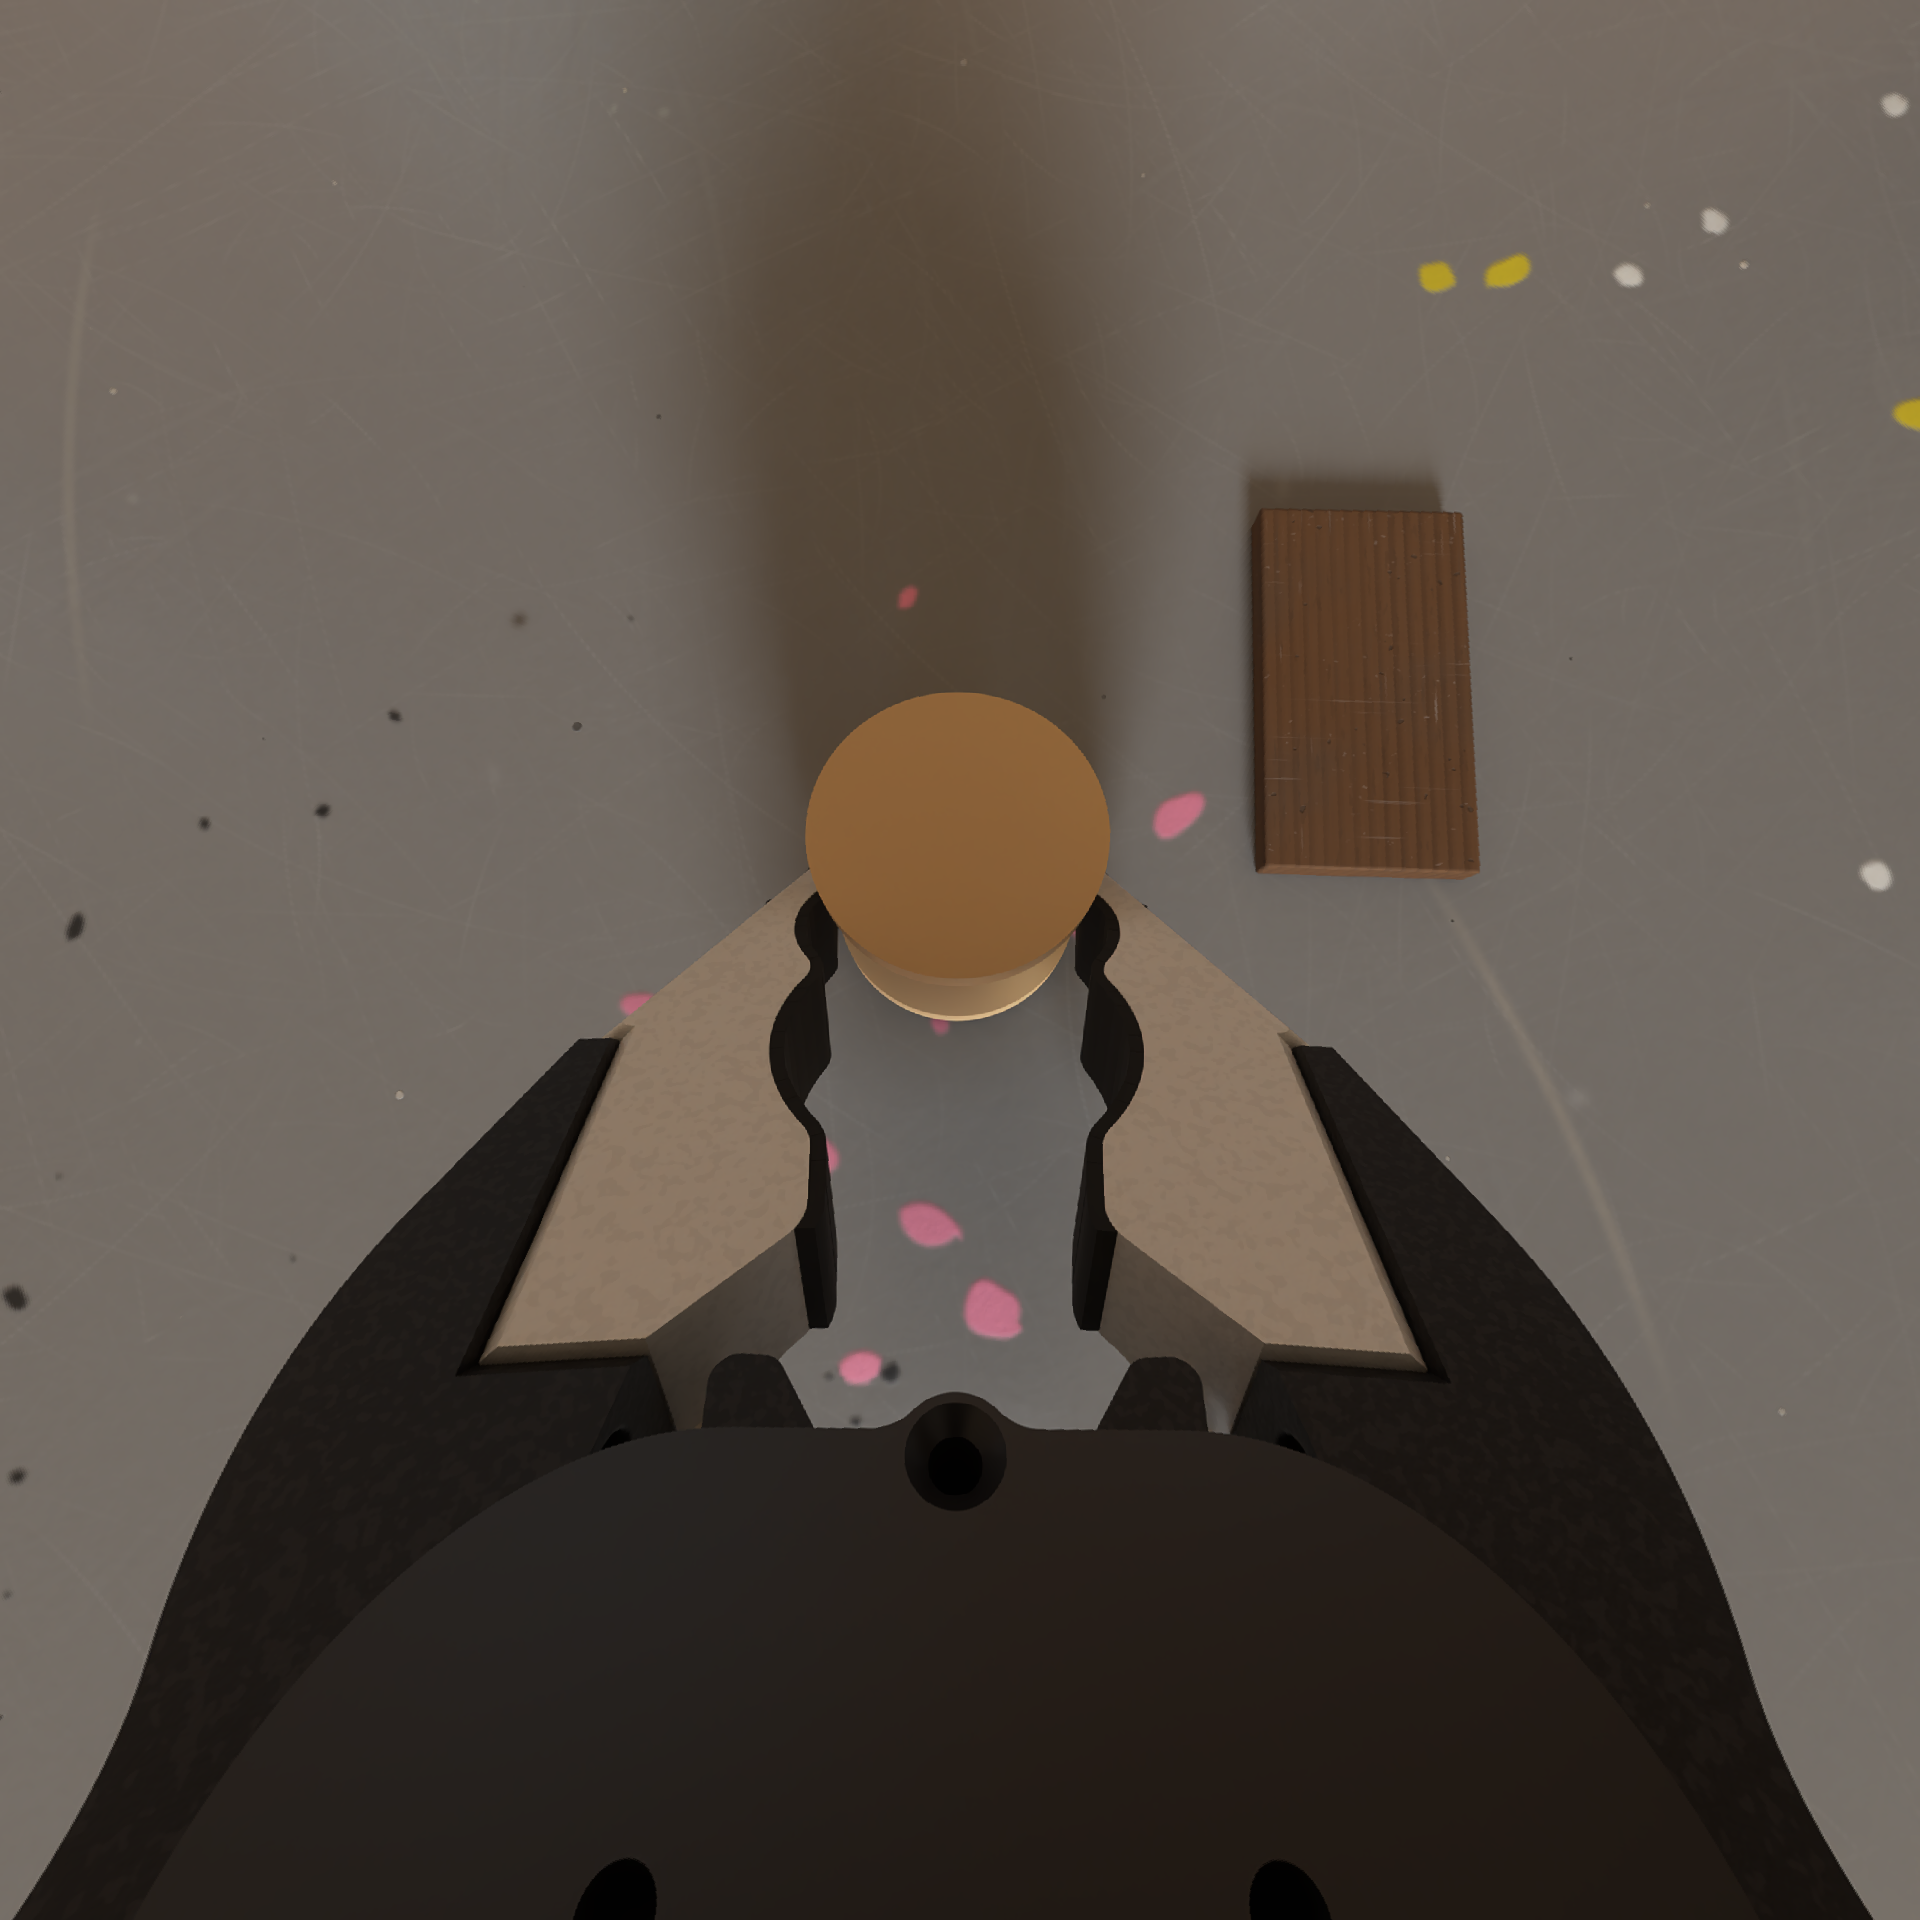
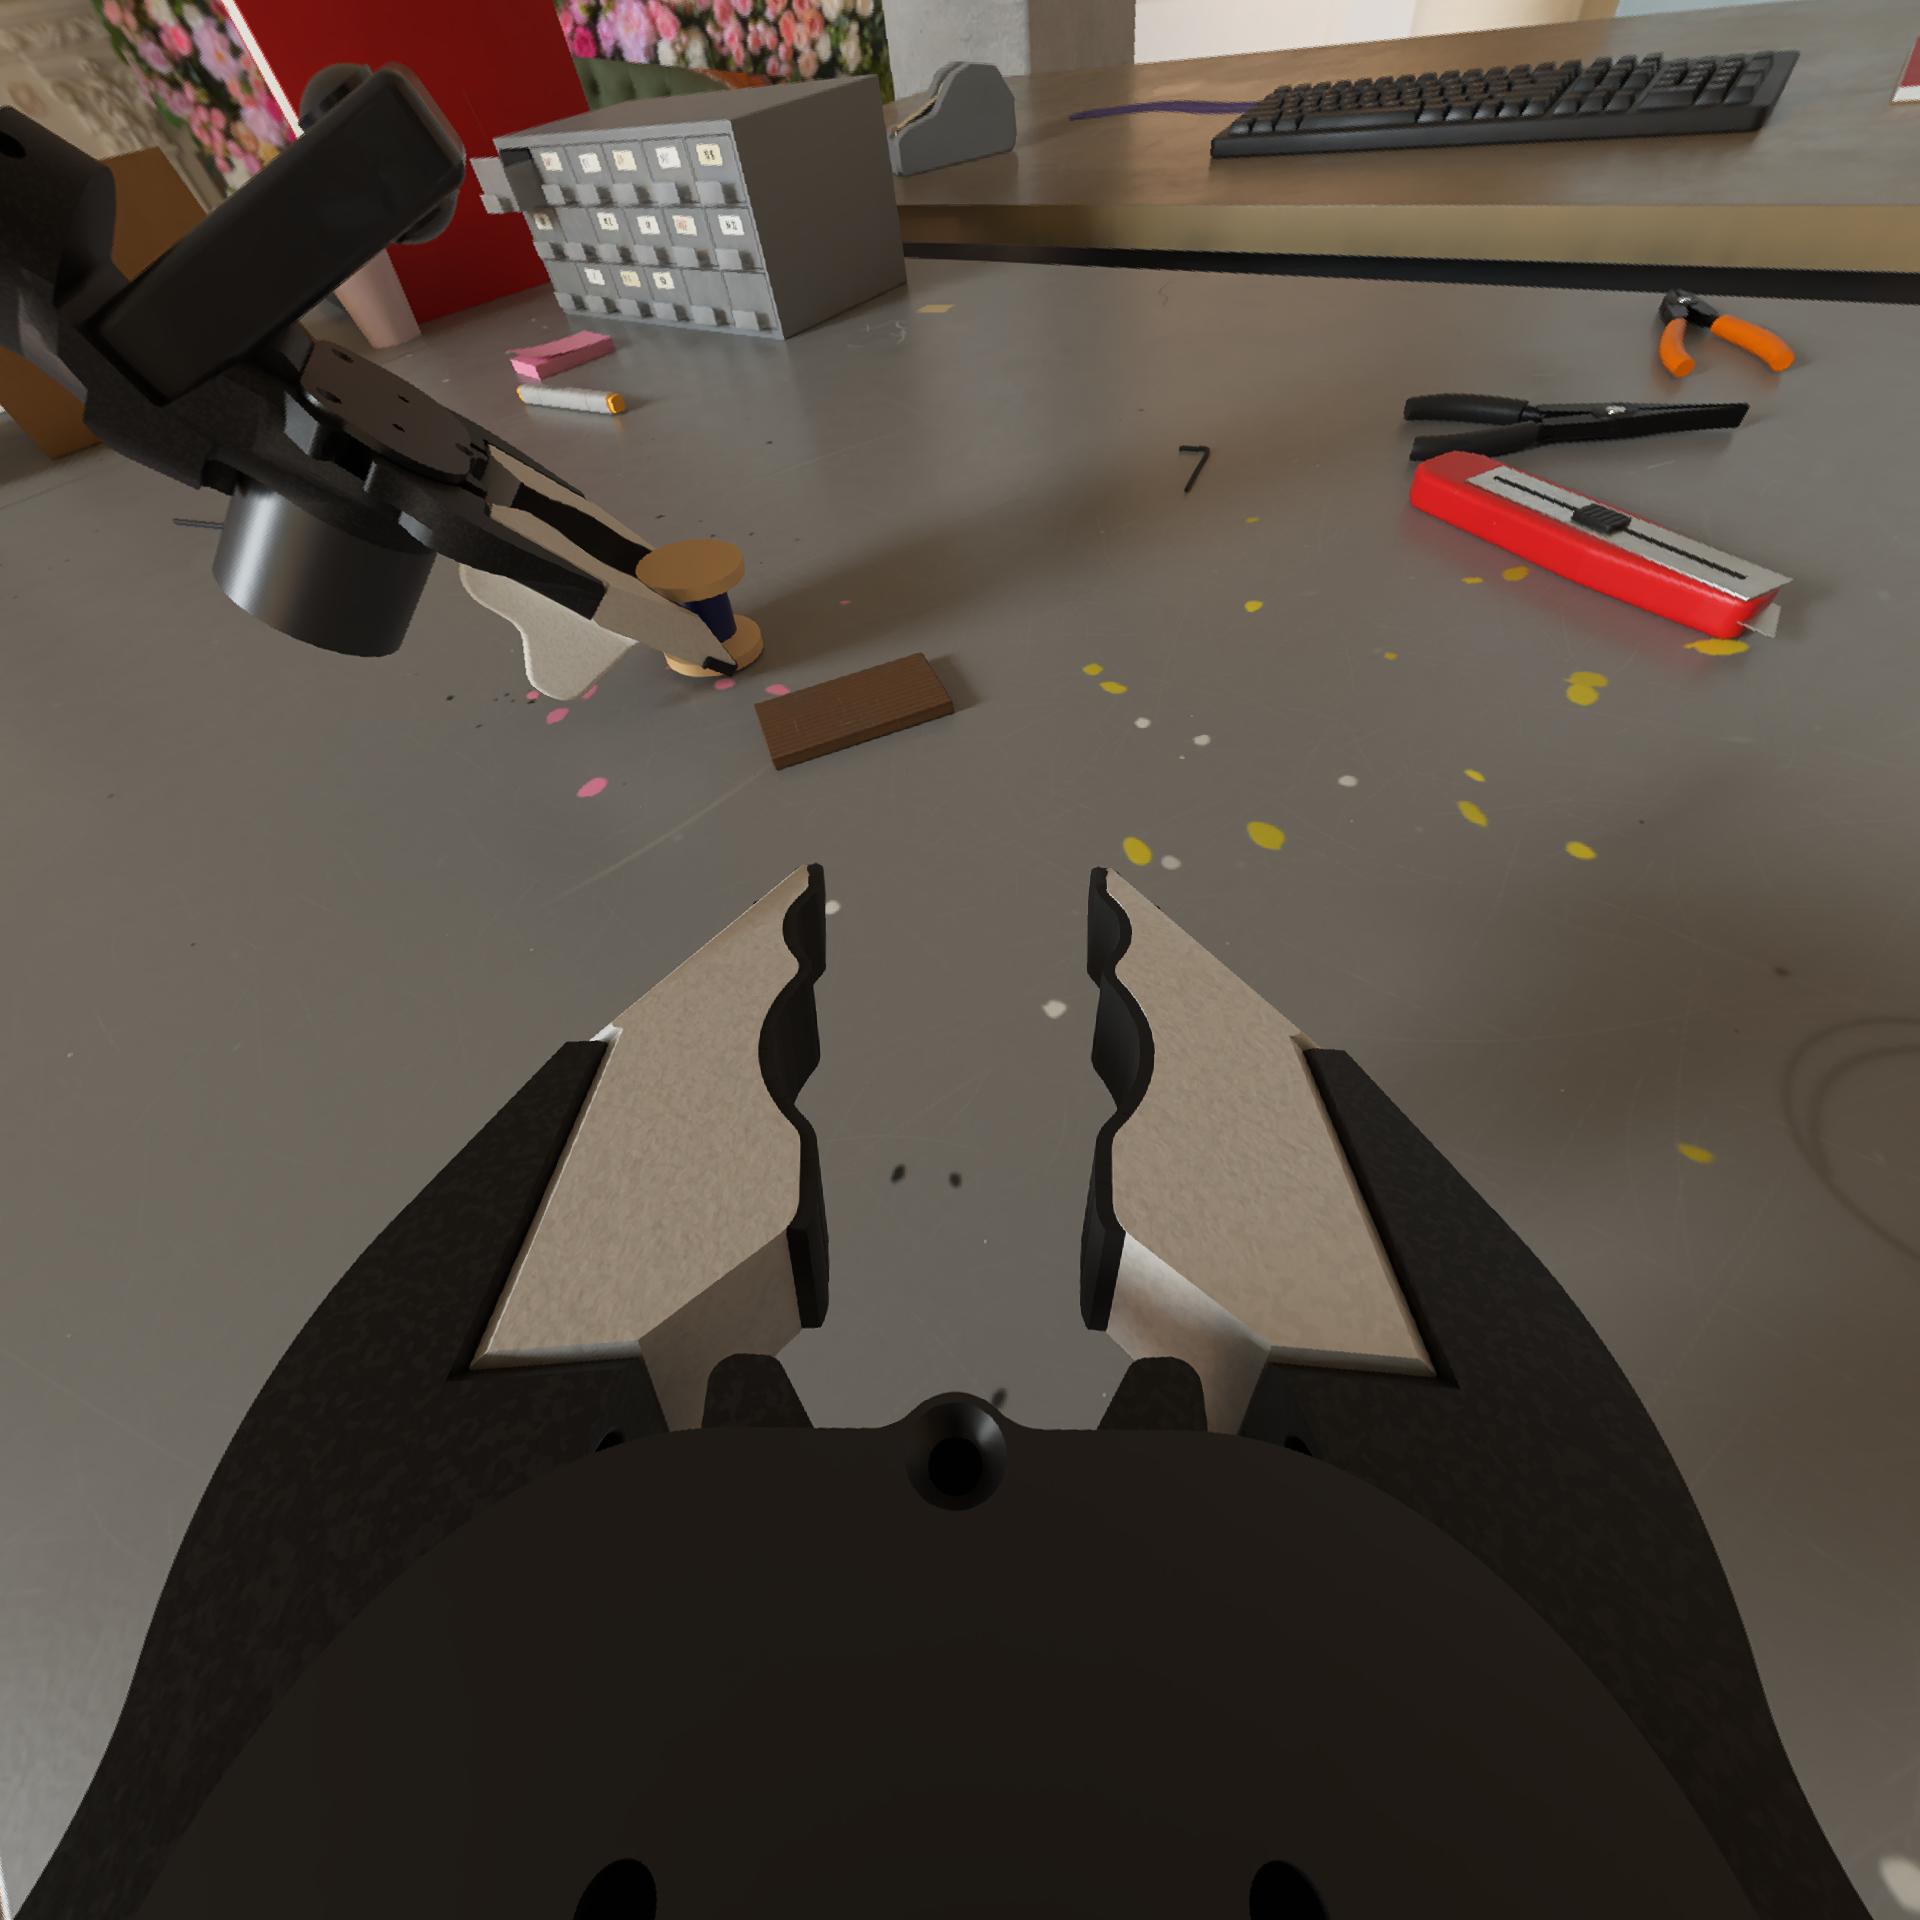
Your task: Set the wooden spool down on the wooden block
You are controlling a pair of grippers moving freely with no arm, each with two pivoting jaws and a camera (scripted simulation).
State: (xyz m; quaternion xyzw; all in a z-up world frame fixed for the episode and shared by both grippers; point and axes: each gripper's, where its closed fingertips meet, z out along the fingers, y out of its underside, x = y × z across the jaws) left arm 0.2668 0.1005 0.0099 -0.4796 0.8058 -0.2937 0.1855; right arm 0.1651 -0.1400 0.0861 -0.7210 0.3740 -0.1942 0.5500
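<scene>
Left gripper [image 1: 956, 935]: jaws narrowed onto the wooden spool [image 1: 957, 836], gripping its waist at the tips; spool upright, base at the grey surface [image 1: 416, 416]. Wooden block [image 1: 1364, 691] lies flat, ahead and right of these jaws, apart from the spool. Right gripper [image 2: 956, 904]: jaws wide, nothing between them.

The round tan wooden spool [image 1: 957, 831], wound with dark blue thread at its core, stands upright with its lower flange on or just above the grey table surface [image 2: 1039, 520]. The flat, rectangular, dark brown ribbed wooden block [image 1: 1365, 691] lies flat on the same surface, near the spool, not touching it.
</scene>
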